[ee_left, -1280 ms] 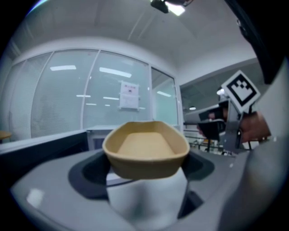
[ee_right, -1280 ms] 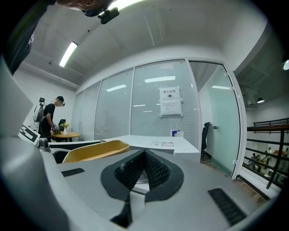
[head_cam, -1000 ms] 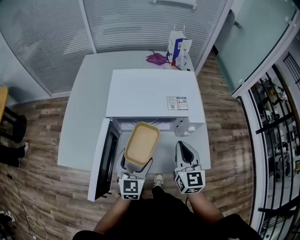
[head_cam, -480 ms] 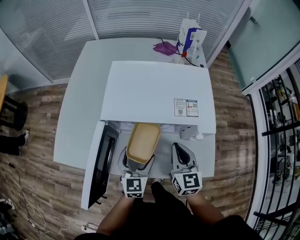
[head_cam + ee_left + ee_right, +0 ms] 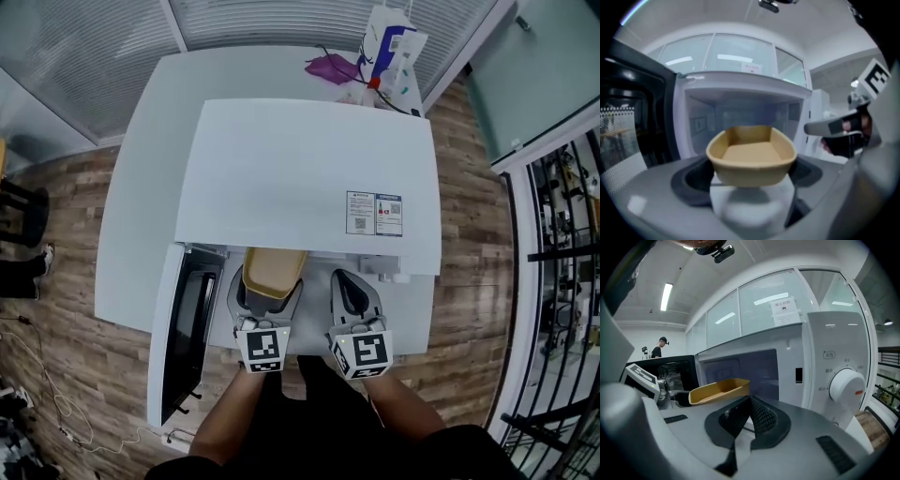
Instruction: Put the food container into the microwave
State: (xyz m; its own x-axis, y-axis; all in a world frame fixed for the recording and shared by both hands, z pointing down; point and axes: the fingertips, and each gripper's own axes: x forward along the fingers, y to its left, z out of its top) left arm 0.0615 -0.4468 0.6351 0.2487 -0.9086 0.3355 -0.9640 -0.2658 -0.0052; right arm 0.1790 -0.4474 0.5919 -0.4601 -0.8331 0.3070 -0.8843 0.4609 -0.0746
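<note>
- Door: black glass-fronted door [image 5: 184, 330] of the white box microwave [image 5: 309, 178] stands swung fully out to the left. That leaves the mouth clear and puts the door out of the left arm's path.
- Left tool [image 5: 263, 307]: jaws clamped on the near end of the tan open-top plastic food container [image 5: 273, 270]. An end grip keeps the tool body outside the opening, so only the container has to go in.
- Container sits level and long axis forward, lined up with the microwave cavity [image 5: 750, 112]. It looks empty in the left gripper view.
- Location: in the air at the cavity mouth. From the head view its far end is tucked under the microwave's top edge; the near end is outside, over the front strip of the white counter [image 5: 141, 187].
- Judgement: mid-insertion, not set down. Next move needs a straight push in, then lower to the cavity floor, then release.
- Right tool [image 5: 351, 292]: jaws together with nothing between them. It hangs just beside the left one, in front of the control side.
- It is parked there, out of the opening, likely free to close the door afterwards.
- White round control dial [image 5: 846, 386] sits at far right of the front panel, clear of both tools.
</note>
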